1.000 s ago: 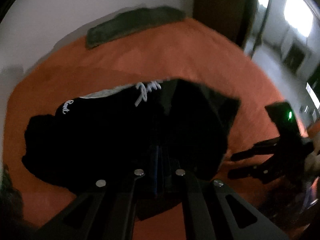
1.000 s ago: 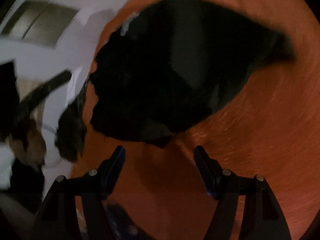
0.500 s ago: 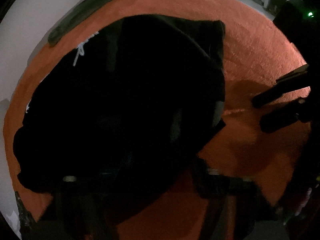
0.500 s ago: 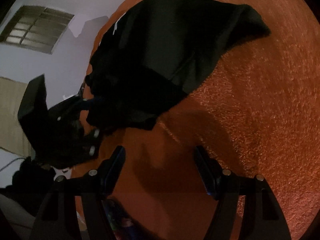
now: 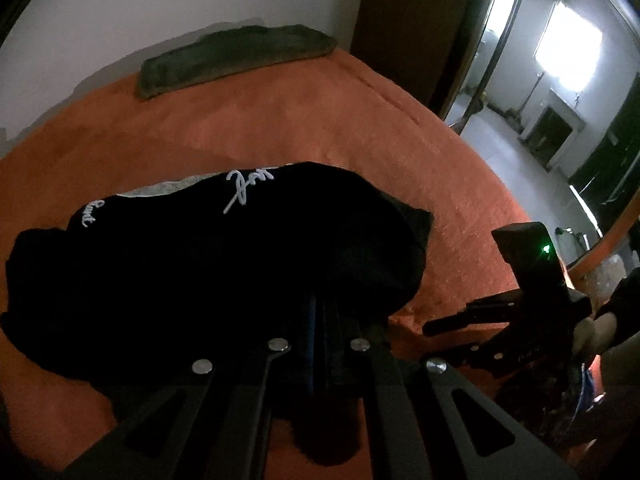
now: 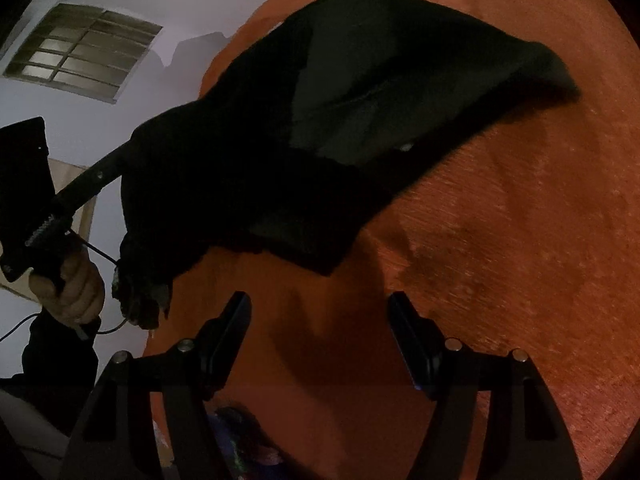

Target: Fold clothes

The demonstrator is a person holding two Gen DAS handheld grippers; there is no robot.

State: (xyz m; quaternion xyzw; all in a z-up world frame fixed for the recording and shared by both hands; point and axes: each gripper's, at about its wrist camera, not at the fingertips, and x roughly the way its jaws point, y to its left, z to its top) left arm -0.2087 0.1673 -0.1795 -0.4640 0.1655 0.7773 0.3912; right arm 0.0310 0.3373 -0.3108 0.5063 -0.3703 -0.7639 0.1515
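Pinching the near edge of the black garment, the left gripper has its two fingers pressed together on a fold of cloth, with the blue pad liner visible between them in the left wrist view. The garment lies bunched on the orange bed cover, its white script lettering facing up near the far edge, beside a strip of grey lining. In the right wrist view the garment's held side is raised off the cover while its far corner rests on the bed. The right gripper hovers over bare cover, fingers spread wide and holding nothing; its fingertips are near the garment's lower hem but apart from it. The left hand grips its tool handle at the left border of that view, off the side of the bed. Open cover extends to the right of the garment and toward the far side of the bed. A dark green folded cloth lies along the far bed edge against the white wall, well apart from the garment. To the right, beyond the bed edge, a doorway opens onto a lit room. A barred window is set in the wall seen by the right wrist camera.
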